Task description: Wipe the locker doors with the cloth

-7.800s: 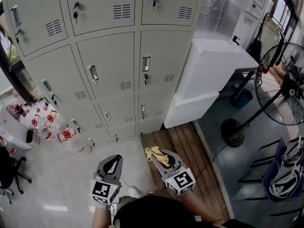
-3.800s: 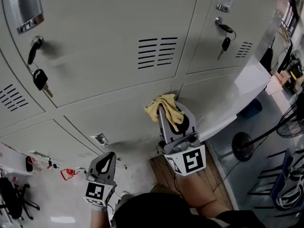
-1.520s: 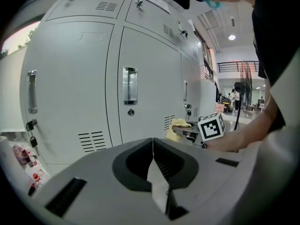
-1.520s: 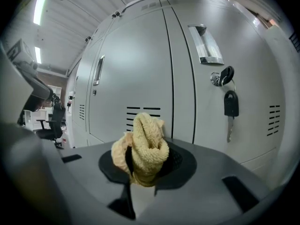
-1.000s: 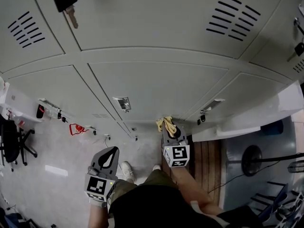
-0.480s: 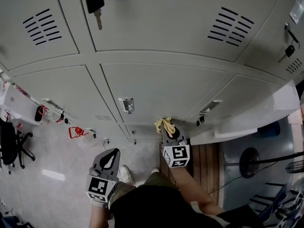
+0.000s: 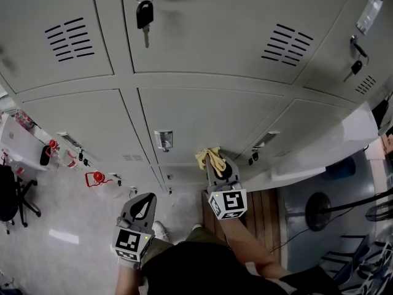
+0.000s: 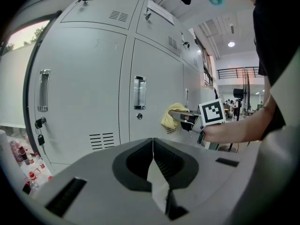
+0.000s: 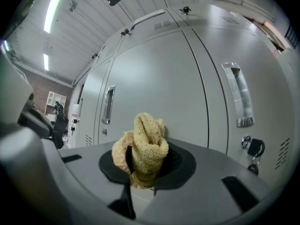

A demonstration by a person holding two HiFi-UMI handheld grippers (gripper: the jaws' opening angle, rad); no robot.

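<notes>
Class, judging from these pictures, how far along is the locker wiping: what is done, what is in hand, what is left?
Done: the yellow cloth is clamped in the right gripper. In hand: the cloth is held up at a locker door, though contact is unclear. The left gripper hangs shut and empty. Left: no door shows visible wipe marks, so every door may remain.

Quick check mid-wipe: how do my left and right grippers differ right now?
The right gripper is shut on the yellow cloth; the left gripper is shut on nothing. The right gripper reaches the locker door; the left gripper hangs lower, away from it. Both have their jaws closed.
</notes>
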